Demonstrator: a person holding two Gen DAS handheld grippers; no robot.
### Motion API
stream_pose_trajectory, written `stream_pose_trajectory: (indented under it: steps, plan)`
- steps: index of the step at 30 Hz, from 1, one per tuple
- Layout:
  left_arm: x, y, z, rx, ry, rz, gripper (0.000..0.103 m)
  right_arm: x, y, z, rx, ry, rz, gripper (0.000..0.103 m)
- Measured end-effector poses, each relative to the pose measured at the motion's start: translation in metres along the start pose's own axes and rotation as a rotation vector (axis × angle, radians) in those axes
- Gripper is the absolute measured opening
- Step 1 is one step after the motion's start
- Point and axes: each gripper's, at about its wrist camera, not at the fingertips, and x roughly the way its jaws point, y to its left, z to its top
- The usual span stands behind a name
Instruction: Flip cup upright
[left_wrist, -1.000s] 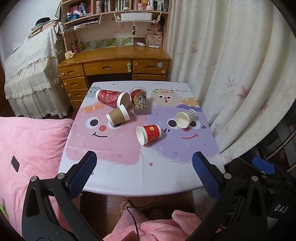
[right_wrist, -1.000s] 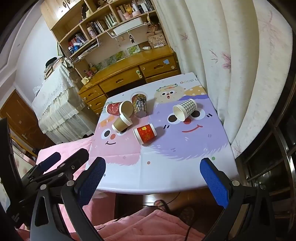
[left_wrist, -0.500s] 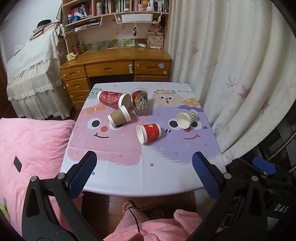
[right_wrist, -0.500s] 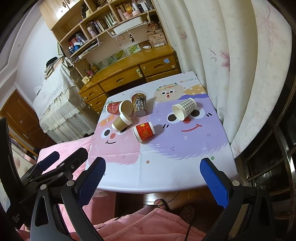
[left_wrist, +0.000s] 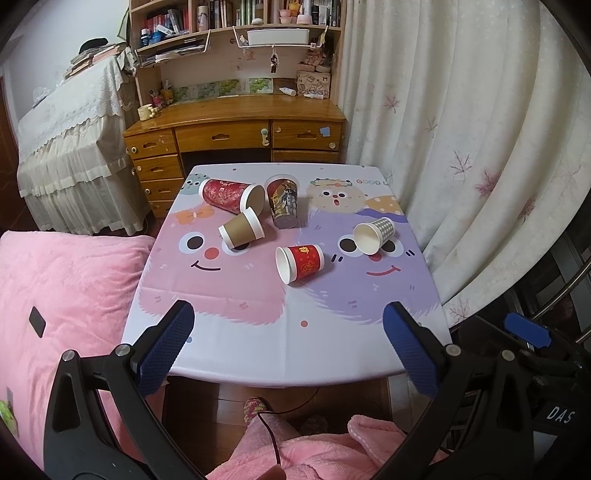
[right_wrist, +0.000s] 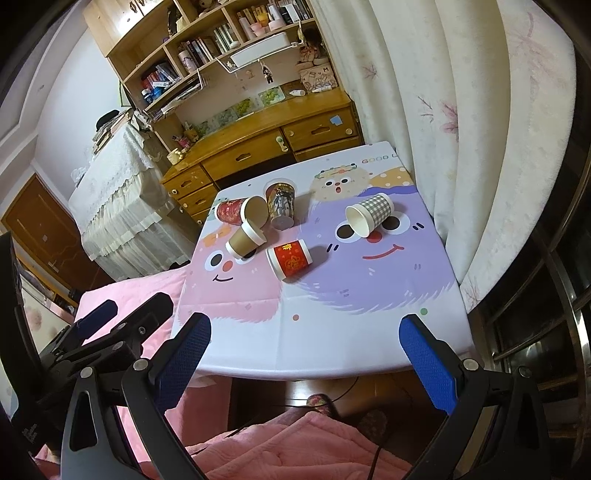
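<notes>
Several paper cups sit on a small table (left_wrist: 258, 354) with a cartoon cloth. A small red cup (left_wrist: 301, 263) (right_wrist: 290, 258) lies on its side near the middle. A checked cup (left_wrist: 373, 235) (right_wrist: 368, 215) lies on its side to the right. A brown cup (left_wrist: 242, 230) (right_wrist: 245, 240) and a large red cup (left_wrist: 232, 195) (right_wrist: 242, 211) lie on their sides at the left. A dark printed cup (left_wrist: 283, 201) (right_wrist: 280, 206) stands upside down. My left gripper (left_wrist: 286, 347) and right gripper (right_wrist: 308, 354) are open and empty, held back from the table's near edge.
A pink quilt (left_wrist: 66, 295) lies left of the table. A white curtain (left_wrist: 461, 147) hangs along the right. A wooden desk (left_wrist: 236, 125) with shelves stands behind the table. A pink robe (left_wrist: 332, 454) is below.
Both views have shifted slightly; the cups sit a little lower and nearer in the left wrist view. The cups have not moved and both grippers stay open.
</notes>
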Motion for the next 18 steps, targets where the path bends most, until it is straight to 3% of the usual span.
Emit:
stream_pose_trajectory:
  steps: [18]
  plan:
    - [-0.01, 0.01, -0.018, -0.024, 0.007, 0.024, 0.096, -0.008, 0.004, -0.014, 0.027, -0.011, 0.03, 0.103]
